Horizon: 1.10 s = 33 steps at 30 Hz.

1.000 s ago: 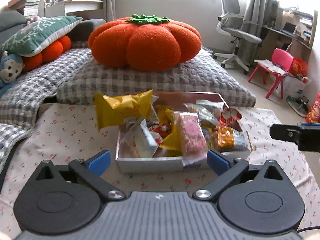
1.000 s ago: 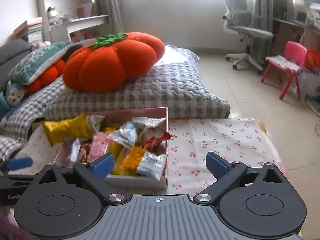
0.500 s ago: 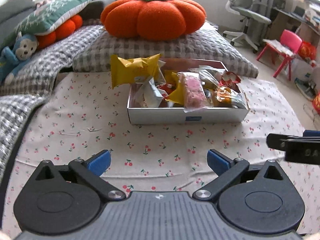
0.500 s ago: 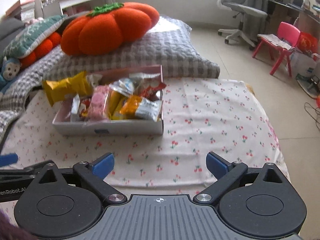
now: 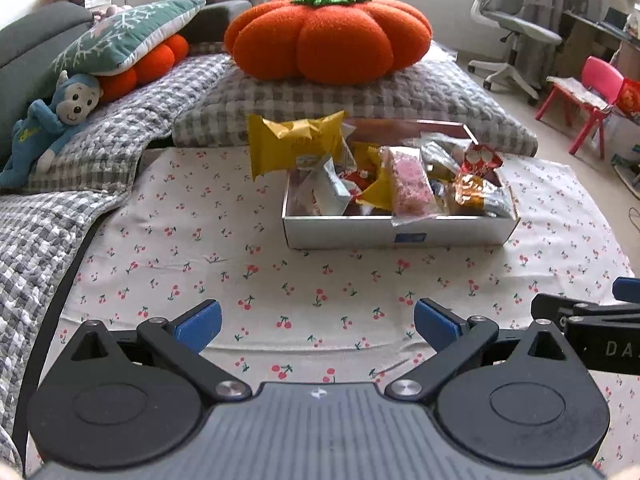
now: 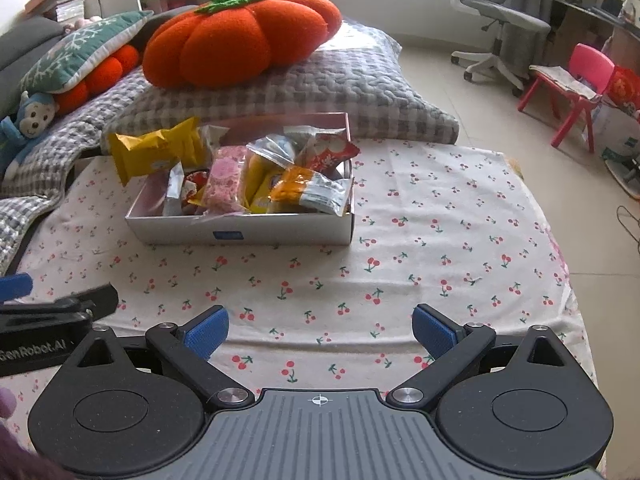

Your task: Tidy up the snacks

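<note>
A white cardboard box [image 5: 396,233] [image 6: 248,233] stands on the cherry-print cloth and is heaped with several snack packets. A yellow packet [image 5: 294,145] [image 6: 156,151] leans over its far left corner. A pink packet [image 5: 410,182] [image 6: 226,179] and an orange packet [image 5: 478,195] [image 6: 310,187] lie on top. My left gripper [image 5: 318,326] is open and empty, well short of the box. My right gripper [image 6: 320,330] is open and empty, also well short of it. Each gripper's side shows in the other's view.
A big orange pumpkin cushion [image 5: 328,36] sits on a grey quilted pillow [image 5: 360,96] behind the box. A blue monkey toy [image 5: 48,120] lies at the left. A pink chair [image 6: 572,88] and an office chair [image 6: 500,20] stand on the floor at the right.
Both grippers have drawn back from the box and risen, so the box now lies farther off. Both stay open and empty. The snacks have not moved.
</note>
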Tool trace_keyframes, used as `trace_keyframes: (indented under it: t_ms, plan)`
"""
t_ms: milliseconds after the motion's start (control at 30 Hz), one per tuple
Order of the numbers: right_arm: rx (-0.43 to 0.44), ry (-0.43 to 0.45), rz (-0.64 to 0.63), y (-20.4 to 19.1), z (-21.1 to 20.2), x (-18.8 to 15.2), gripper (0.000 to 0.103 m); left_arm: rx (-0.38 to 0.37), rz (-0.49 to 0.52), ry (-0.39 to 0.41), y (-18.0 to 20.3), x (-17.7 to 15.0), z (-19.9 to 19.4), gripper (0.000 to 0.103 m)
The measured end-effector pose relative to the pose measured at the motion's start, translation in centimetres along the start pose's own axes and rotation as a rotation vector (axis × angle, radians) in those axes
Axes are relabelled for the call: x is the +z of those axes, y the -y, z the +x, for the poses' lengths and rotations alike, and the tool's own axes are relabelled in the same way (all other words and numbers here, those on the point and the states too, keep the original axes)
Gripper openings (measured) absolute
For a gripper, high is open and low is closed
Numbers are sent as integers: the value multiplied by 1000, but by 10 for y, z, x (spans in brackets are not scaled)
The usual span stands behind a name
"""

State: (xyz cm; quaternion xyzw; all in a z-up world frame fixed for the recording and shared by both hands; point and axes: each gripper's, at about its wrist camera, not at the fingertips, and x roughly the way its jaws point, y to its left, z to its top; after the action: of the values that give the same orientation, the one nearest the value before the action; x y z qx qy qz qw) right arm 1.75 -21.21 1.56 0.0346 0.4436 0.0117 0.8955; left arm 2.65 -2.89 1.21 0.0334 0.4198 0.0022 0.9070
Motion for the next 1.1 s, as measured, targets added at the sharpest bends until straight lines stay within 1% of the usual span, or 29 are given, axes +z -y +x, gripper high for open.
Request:
trace_keyframes:
  t_ms: [100, 367, 667, 1100]
  plan:
    - [15, -10, 6, -1, 0, 0, 100, 3, -7, -2, -1, 0, -1, 103]
    - [22, -9, 6, -4, -2, -1, 100, 11, -25, -3, -2, 2, -1, 103]
    - [17, -10, -6, -4, 0, -1, 100, 20, -31, -8, -3, 1, 0, 103]
    - [17, -14, -7, -5, 1, -1, 100, 11, -33, -16, -4, 0, -1, 103]
